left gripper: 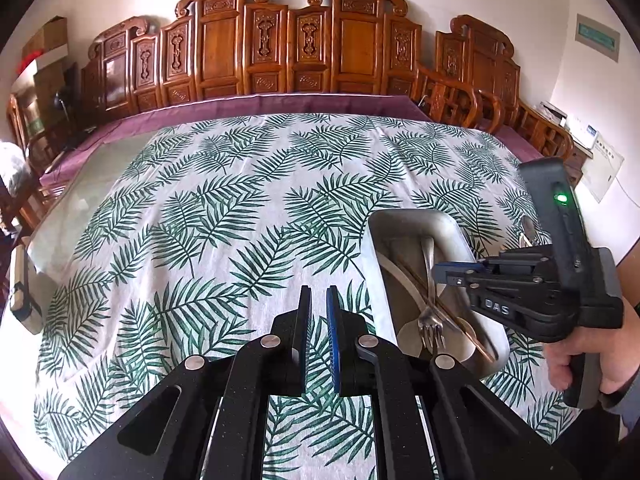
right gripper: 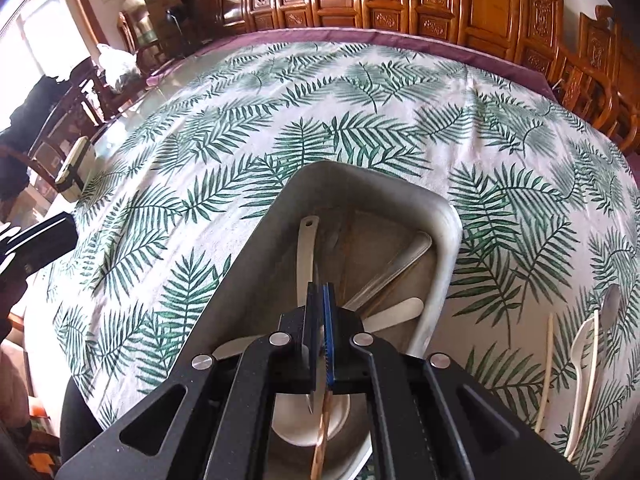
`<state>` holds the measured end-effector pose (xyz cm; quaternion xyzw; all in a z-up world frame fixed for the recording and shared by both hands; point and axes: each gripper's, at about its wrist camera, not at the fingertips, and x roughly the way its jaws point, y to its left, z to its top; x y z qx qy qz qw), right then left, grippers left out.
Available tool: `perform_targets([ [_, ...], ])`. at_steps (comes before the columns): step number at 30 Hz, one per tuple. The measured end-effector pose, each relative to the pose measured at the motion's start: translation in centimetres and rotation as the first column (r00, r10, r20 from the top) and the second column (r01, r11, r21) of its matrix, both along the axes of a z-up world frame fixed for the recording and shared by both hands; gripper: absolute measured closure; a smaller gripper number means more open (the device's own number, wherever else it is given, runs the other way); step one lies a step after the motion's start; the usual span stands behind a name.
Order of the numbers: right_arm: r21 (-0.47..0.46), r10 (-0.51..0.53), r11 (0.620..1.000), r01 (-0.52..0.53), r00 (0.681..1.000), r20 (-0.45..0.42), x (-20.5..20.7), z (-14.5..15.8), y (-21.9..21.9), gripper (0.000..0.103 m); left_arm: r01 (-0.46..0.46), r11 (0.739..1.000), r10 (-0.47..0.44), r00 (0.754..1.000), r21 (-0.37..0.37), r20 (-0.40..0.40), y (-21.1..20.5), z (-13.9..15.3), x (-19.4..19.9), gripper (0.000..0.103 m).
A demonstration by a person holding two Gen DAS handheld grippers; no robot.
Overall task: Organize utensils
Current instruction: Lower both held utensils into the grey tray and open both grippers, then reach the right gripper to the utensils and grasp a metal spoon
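Metal tray (right gripper: pixel 444 240) — fork (left gripper: pixel 430 322), spoons crossed inside.

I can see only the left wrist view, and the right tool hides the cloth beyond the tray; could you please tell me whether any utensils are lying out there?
Observer: Yes, a white plastic fork lies on the cloth, outside the metal tray on its right.
Operator: Thank you. Is anything next to it?
Observer: Two pale chopsticks lie alongside it, roughly parallel to it.
Operator: And is there anything inside the tray that I cannot see?
Observer: A pale flat handle points toward the tray's right wall; I cannot tell which utensil it belongs to.
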<state>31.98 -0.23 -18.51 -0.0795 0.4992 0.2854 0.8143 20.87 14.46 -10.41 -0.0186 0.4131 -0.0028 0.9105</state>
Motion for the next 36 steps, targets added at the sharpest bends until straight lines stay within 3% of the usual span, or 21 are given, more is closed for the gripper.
perform_targets([
  [23,0.040,-0.134,0.991,0.131,0.985,0.105,-5.7,3.9,-15.9,0.098,0.126,0.992,-0.126,0.992,0.000,-0.010,-8.7,0.3,1.3,0.097],
  [27,0.013,-0.160,0.987,0.160,0.979,0.125,-6.1,3.7,-18.4,0.098,0.159,0.987,-0.159,0.987,-0.001,-0.018,-10.9,0.2,1.6,0.097],
  [31,-0.008,-0.172,0.985,0.174,0.980,0.103,-6.3,2.6,-21.1,0.092,0.193,0.981,-0.193,0.981,-0.012,-0.025,-13.3,-0.1,2.0,0.095],
  [36,-0.040,-0.201,0.978,0.204,0.976,0.081,-6.3,1.1,-24.4,0.091,0.236,0.971,-0.237,0.971,-0.027,-0.037,-16.6,-0.8,2.7,0.095],
])
